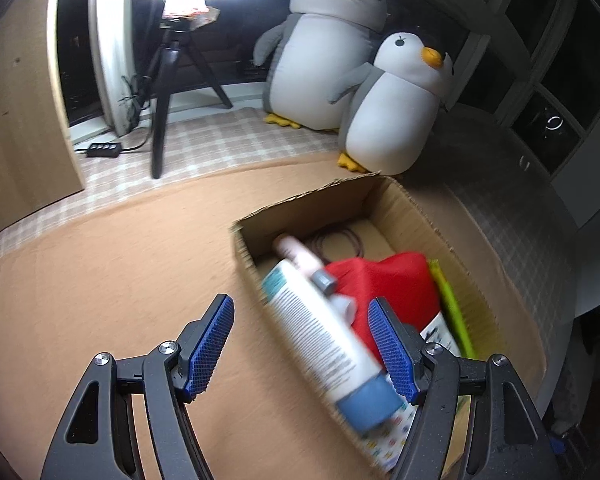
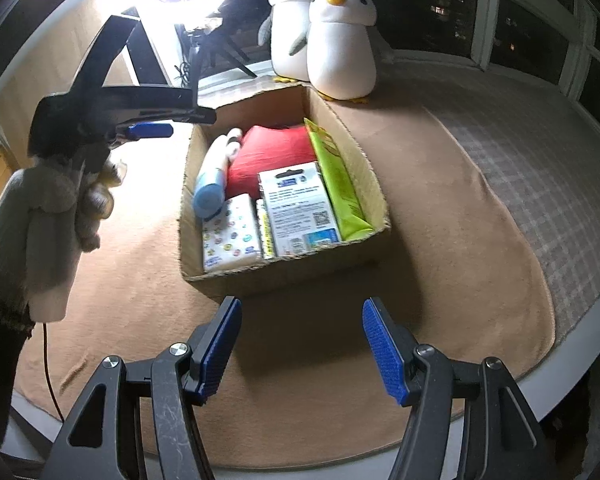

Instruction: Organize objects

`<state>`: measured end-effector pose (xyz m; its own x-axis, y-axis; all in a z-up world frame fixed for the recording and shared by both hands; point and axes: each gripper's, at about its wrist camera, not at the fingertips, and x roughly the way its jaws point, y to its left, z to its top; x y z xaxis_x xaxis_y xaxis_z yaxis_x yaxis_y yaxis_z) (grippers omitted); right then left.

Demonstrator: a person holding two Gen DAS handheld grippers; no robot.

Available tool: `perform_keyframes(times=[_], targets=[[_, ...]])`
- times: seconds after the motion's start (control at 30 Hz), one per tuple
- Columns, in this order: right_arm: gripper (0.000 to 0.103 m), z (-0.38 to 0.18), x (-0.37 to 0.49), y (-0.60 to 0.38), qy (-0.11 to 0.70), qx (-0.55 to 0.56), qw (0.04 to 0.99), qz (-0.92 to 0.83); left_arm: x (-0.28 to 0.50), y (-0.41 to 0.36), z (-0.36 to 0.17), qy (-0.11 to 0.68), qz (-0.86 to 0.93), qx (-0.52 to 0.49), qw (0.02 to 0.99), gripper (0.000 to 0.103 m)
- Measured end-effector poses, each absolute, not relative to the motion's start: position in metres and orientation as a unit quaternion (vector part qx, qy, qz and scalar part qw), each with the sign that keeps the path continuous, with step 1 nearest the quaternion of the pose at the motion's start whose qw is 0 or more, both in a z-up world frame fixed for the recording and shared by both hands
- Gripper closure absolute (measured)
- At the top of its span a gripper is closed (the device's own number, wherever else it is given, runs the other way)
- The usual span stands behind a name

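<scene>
a cardboard box [image 2: 284, 276] sits on a tan blanket [image 2: 440, 208] near two plush penguins [image 2: 340, 48], and by the look of it the organizing is close to finished: nothing loose shows on the blanket around the box in either view. inside, a white bottle with a blue cap [image 1: 320, 328] lies along the left wall, its cap toward the near end; the wrist view over it is blurred, so its label cannot be read. next to it lie a smaller pink-and-white bottle [image 1: 296, 254], a red cloth bundle [image 2: 272, 156], a white pack printed with coloured dots [image 2: 230, 236], a carded packet with a printed back [image 2: 296, 204] and a lime-green package [image 2: 340, 184] standing against the right wall. a coil of dark cord [image 1: 340, 240] rests at the far end.

the left hand-held gripper [image 1: 304, 344] hovers just over the box's near left corner, its blue pads spread apart with the white bottle lying between them but not pinched; from the side view it hangs clear above the box and grasps nothing. the right hand-held gripper [image 2: 302, 350] waits in front of the box, jaws parted about as wide and empty, over bare blanket.

what may remain is judgement only: a tidying of the items, which overlap one another, or simply withdrawing both hands. a tripod [image 1: 168, 92] and ring light stand behind.
</scene>
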<state>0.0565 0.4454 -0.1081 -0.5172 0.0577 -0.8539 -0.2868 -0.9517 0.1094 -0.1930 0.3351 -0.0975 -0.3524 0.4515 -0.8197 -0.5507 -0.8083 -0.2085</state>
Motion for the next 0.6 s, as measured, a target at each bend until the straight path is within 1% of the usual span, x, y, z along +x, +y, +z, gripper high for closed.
perform_keyframes(times=[0.43, 0.5, 0.57, 0.6], targets=[[0.044, -0.091, 0.031, 0.387, 0.097, -0.471, 0.065, 0.875, -0.160, 0.227, -0.067, 0.039, 0.842, -0.460, 0.278, 0.029], [0.044, -0.088, 0.027, 0.376, 0.093, -0.468, 0.057, 0.877, -0.152, 0.207, -0.060, 0.036, 0.848, -0.453, 0.271, 0.027], [0.044, -0.084, 0.023, 0.364, 0.088, -0.463, 0.048, 0.880, -0.144, 0.187, -0.055, 0.035, 0.856, -0.445, 0.262, 0.023], [0.044, -0.081, 0.020, 0.355, 0.083, -0.461, 0.043, 0.883, -0.139, 0.175, -0.053, 0.034, 0.859, -0.442, 0.255, 0.023]])
